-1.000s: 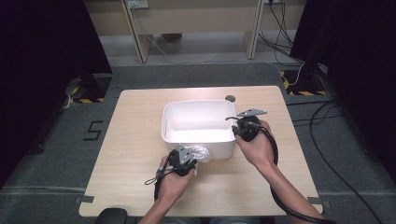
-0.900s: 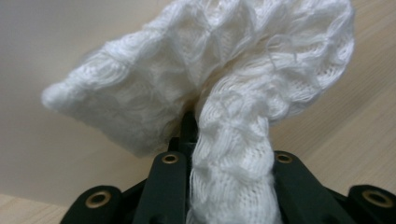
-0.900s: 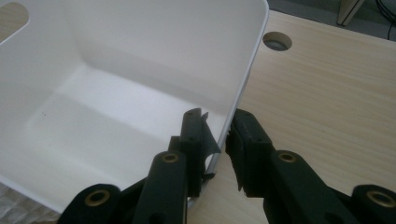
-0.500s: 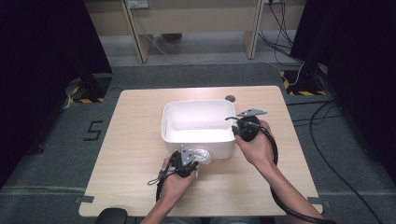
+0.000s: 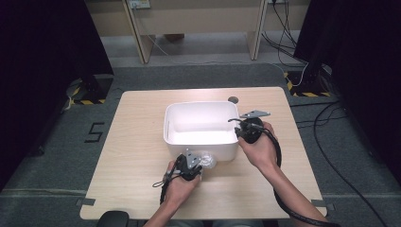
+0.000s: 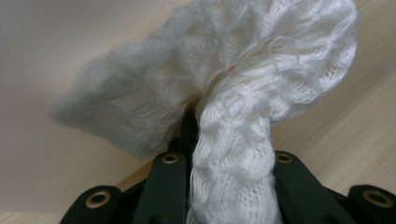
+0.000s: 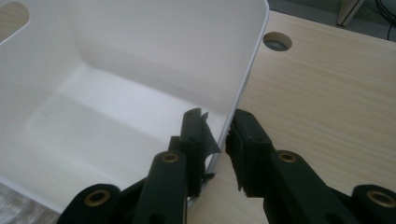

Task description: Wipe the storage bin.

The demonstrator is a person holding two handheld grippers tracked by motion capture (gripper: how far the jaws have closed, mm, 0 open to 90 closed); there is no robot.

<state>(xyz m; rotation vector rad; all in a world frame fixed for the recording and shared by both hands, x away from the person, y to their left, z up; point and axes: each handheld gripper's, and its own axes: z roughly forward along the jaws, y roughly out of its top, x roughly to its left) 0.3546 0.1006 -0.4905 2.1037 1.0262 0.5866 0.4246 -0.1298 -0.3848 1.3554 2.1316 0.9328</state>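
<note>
A white knitted cloth is bunched between the black jaws of my left gripper, which is shut on it. In the high view this left gripper holds the cloth just above the table, close in front of the white plastic tub's near wall. My right gripper is shut on the tub's right wall, one jaw inside and one outside. From above, the right gripper sits at the tub's right rim. The tub's inside looks bare.
The tub stands in the middle of a light wooden table. A round cable hole lies just behind the tub's far right corner. Cables trail from both grippers toward the person. Dark panels and floor cables surround the table.
My left gripper with the cloth has crept slightly to the right along the tub's near wall. The right gripper has stayed clamped on the tub's wall.
</note>
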